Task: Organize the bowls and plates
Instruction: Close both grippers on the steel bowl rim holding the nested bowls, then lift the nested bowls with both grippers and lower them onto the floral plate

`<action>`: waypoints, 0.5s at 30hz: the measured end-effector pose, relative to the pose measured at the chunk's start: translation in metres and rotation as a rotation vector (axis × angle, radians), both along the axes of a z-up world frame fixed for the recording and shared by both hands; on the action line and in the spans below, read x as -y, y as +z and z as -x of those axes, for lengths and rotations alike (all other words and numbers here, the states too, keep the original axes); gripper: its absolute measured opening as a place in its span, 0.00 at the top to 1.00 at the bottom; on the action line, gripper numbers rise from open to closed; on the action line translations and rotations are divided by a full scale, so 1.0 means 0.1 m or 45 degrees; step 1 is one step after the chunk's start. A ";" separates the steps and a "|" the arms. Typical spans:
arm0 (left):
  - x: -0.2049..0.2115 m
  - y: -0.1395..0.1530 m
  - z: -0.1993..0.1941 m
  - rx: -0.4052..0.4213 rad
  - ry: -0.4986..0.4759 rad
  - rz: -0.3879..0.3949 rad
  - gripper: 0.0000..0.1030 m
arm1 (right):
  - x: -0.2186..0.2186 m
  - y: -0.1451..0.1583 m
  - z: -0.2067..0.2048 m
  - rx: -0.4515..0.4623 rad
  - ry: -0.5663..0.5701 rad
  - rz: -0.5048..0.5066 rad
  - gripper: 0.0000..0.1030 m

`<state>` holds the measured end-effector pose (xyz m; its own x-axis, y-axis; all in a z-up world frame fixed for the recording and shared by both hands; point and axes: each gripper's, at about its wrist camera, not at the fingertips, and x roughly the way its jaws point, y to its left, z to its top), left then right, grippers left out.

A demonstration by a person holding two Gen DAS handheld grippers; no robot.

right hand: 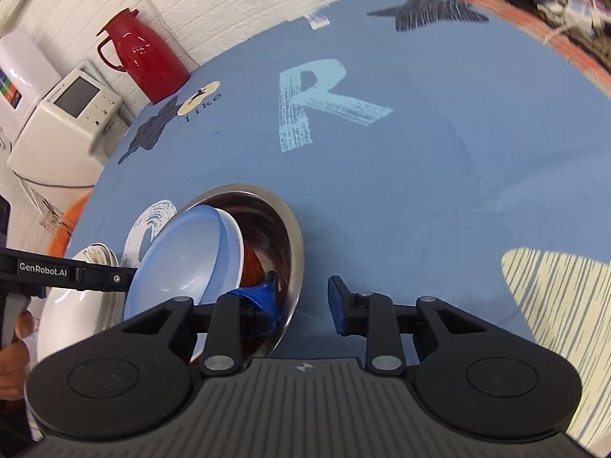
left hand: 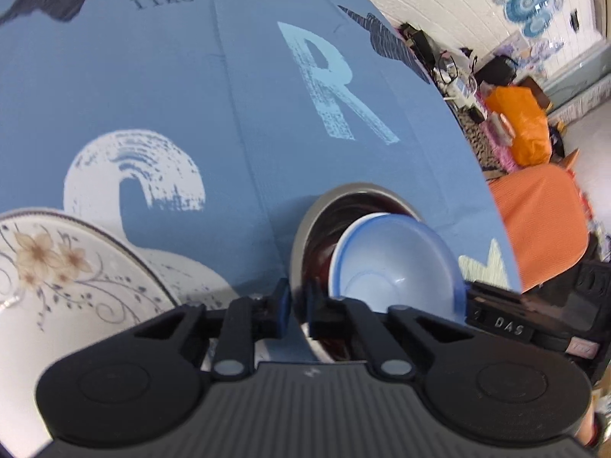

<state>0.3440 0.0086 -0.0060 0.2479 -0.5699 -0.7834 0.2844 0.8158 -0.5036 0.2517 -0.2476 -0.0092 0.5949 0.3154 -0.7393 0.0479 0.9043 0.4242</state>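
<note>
1. The left gripper is matte black plastic with a ribbed grey base plate, two round black pivot housings and silver rivets on its linkage arms.
2. Its fingers carry blue pads.
3. The right gripper has the same black body, ribbed grey plate and blue-padded fingers.
4. Seen from the right wrist view, the left gripper's black side bar bears white "GenRobot.AI" lettering and a small screw.

The left tool has its 2 blue-padded fingers drawn nearly together, with only a narrow gap showing. The right tool is spread wide, its fingers well apart. A hand grips the left tool's handle.
</note>
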 end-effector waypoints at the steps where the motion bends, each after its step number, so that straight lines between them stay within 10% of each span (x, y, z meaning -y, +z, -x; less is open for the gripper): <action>1: 0.00 0.00 0.00 -0.008 0.010 0.005 1.00 | -0.01 0.01 0.00 -0.015 -0.002 -0.001 0.89; 15: 0.02 0.05 -0.07 -0.041 0.070 0.006 1.00 | 0.02 -0.01 -0.06 -0.083 -0.040 -0.111 1.00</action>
<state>0.3510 0.0062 -0.0006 0.2537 -0.5599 -0.7888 0.2229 0.8274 -0.5156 0.2573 -0.2499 -0.0100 0.5572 0.3621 -0.7473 0.1055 0.8617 0.4963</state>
